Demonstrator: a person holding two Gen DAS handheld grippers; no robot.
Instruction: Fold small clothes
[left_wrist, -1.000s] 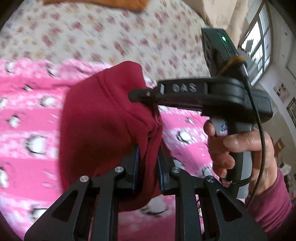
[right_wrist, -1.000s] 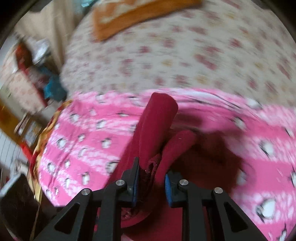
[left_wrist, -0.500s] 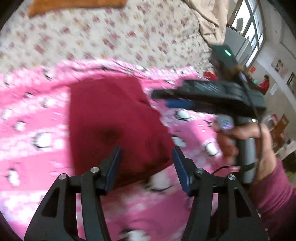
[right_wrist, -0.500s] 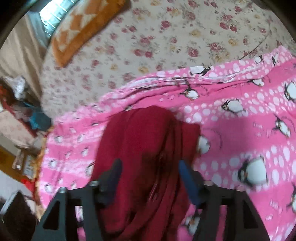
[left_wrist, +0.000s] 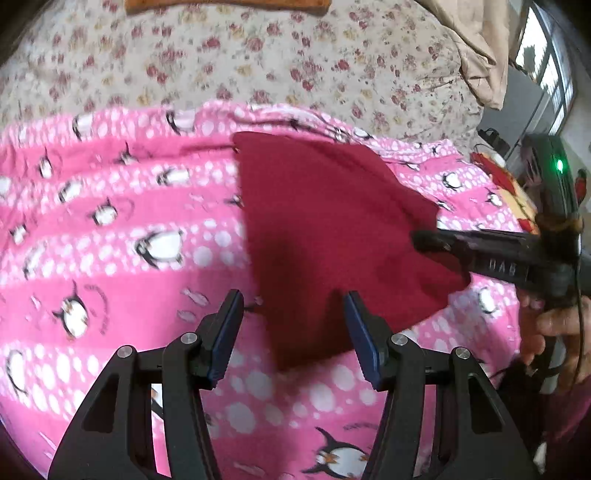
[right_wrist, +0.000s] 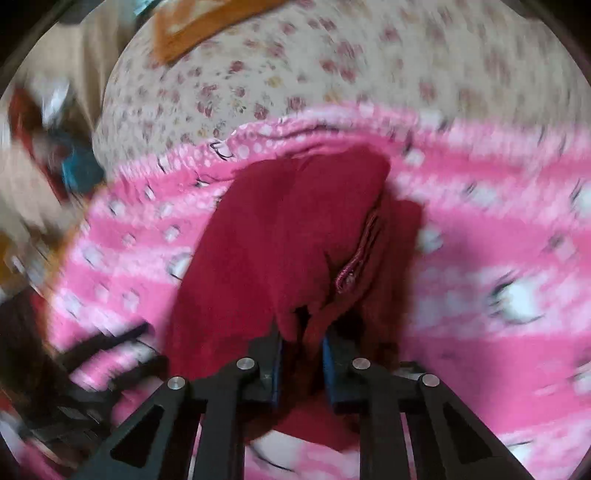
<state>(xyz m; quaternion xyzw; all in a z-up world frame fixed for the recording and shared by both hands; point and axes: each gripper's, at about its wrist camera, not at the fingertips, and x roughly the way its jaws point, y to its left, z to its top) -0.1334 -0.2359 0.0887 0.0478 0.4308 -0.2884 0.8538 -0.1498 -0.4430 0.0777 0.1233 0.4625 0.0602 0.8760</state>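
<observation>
left hand-held gripper (left_wrist: 293, 325): jaws spread wide, nothing between them, pointing away and down | right hand-held gripper (right_wrist: 301, 350): jaws pinched close on red cloth (right_wrist: 280, 236) | right hand (left_wrist: 554, 332): wrapped round its handle, at right

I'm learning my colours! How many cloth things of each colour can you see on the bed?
Dark red: 1, the small garment, pinched by the right gripper.
Pink: 1, the penguin blanket.
Cream with flowers: 1, the bed sheet.
Orange: 1, the cloth at the far edge.
Total: 4.
</observation>
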